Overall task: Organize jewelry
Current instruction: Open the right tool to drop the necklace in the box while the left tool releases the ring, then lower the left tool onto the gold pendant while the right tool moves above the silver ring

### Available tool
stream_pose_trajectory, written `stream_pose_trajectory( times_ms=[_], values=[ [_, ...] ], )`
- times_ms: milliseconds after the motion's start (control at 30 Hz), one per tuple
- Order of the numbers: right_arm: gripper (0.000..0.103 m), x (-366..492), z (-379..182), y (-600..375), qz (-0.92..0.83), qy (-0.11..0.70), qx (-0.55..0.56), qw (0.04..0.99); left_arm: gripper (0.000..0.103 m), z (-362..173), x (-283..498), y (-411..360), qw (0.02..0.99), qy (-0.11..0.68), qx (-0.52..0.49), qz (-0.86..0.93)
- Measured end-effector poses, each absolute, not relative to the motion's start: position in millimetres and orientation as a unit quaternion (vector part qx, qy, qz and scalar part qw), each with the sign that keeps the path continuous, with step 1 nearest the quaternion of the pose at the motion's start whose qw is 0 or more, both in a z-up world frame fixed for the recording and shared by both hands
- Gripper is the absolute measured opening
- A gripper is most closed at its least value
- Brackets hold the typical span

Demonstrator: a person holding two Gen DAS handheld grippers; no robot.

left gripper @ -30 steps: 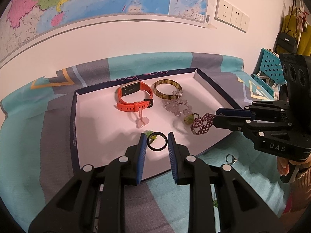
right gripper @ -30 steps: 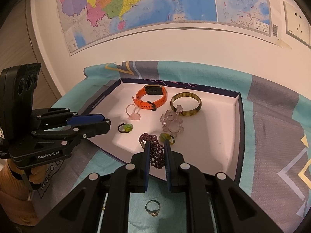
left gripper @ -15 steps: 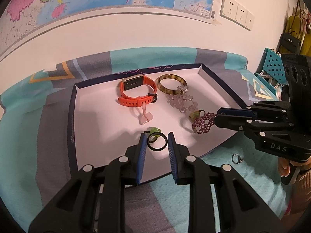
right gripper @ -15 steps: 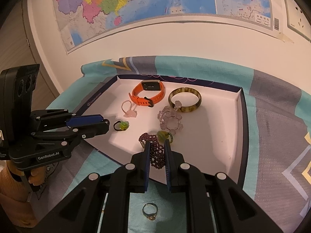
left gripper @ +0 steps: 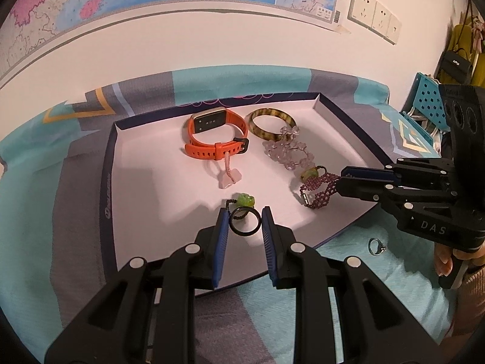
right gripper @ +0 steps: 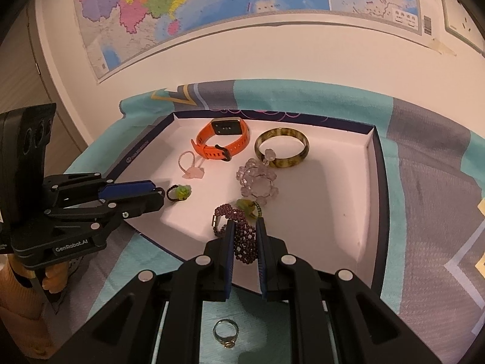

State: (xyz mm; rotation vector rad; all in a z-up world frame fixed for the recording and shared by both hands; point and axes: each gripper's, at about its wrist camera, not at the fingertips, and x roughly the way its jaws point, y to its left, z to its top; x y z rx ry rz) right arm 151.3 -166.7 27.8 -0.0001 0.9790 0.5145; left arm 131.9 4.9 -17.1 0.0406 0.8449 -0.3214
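My left gripper (left gripper: 245, 212) is shut on a plain black ring (left gripper: 244, 225), holding it over the front of the white, navy-rimmed tray (left gripper: 106, 182), just in front of a green flower ring (left gripper: 244, 200). My right gripper (right gripper: 246, 222) is shut on a purple beaded bracelet (right gripper: 245, 239) above the tray's (right gripper: 379, 182) near edge. Its clasp end hangs toward the tray floor. In the left wrist view the right gripper (left gripper: 341, 179) reaches in from the right with the bracelet (left gripper: 318, 188). The left gripper (right gripper: 159, 195) enters the right wrist view from the left.
In the tray lie an orange watch (left gripper: 212, 139), a tortoiseshell bangle (left gripper: 272, 123), a clear crystal bracelet (left gripper: 288, 151), a pink charm loop (left gripper: 229, 179) and a green bead ring (left gripper: 310, 173). A silver ring (right gripper: 225, 333) lies on the patterned cloth outside the tray's front edge.
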Motion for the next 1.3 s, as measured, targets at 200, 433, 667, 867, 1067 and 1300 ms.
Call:
stream_pose_trajectory(
  times_ms=[200,433,667,867,1067,1300],
  values=[
    [0.012,155,22,-166,0.24,0.471,0.003,0.848,0.023,-23,136,5,0.896,0.416,0.021,-0.151],
    [0.016,158,17,-169,0.232,0.478,0.008,0.847,0.028,-26,138,6,0.896,0.418,0.022,-0.145],
    [0.018,156,19,-171,0.228,0.475,0.013,0.85,0.036,-23,134,7,0.901,0.409,0.021,-0.143],
    [0.025,149,30,-177,0.226,0.462,0.02,0.857,0.047,-10,121,7,0.91,0.388,0.029,-0.146],
    [0.03,128,50,-185,0.235,0.442,0.02,0.865,0.055,1,95,3,0.915,0.368,0.047,-0.159],
    [0.034,95,55,-188,0.25,0.443,0.003,0.861,0.064,5,60,-2,0.915,0.356,0.063,-0.182]
  ],
)
